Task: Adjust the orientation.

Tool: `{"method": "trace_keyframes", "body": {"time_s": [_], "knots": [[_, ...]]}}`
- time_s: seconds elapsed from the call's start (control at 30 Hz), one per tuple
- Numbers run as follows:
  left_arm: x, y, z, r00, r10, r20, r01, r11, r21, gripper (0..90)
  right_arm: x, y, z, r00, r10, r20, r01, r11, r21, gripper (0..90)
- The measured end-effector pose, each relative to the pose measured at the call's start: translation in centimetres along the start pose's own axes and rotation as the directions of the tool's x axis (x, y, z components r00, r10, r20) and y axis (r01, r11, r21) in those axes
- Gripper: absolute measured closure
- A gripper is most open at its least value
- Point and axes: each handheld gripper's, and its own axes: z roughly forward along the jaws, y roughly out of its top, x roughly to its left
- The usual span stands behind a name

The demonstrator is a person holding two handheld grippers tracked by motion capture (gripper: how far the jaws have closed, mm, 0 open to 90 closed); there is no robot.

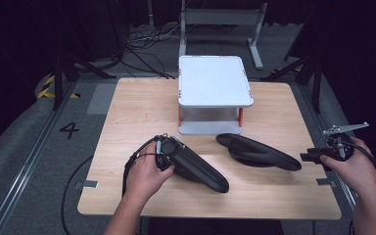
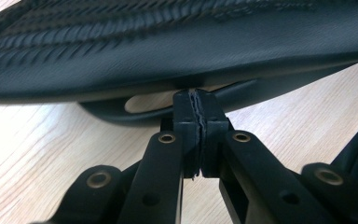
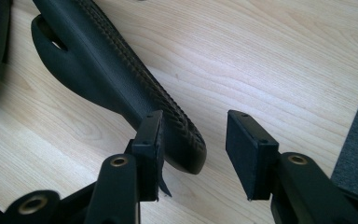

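Dark curtains and cables on a grey floor surround a pale wooden table (image 1: 127, 112). At its far middle stands a small white two-tier stand (image 1: 214, 81) with orange posts. Two long black ribbed pieces, shaped like chair armrest pads, lie on the near half. The left pad (image 1: 198, 169) runs from the left hand (image 1: 146, 177) toward the table's front middle; the right pad (image 1: 257, 152) lies just in front of the stand, slanting toward the right edge.

The left gripper (image 2: 197, 100) has its fingers (image 2: 185, 116) pressed together, with the tips at the underside edge of the left pad; whether they pinch a lip of it cannot be told. The right gripper (image 3: 193, 135), held in the right hand (image 1: 355, 169) at the table's right edge, has its fingers (image 3: 242, 140) spread apart, the narrow end of the right pad just beside the left one.
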Motion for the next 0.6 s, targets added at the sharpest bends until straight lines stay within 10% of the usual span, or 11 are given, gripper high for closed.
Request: {"method": "trace_keyframes", "body": {"time_s": [0.6], "knots": [[-1.6,4.4,-0.6,0.9998,0.016,-0.015,-0.016,0.9996,-0.022,82.2,-0.3,-0.3,-0.7,1.0000,0.008,-0.006,-0.008,0.999,-0.040,56.6]]}}
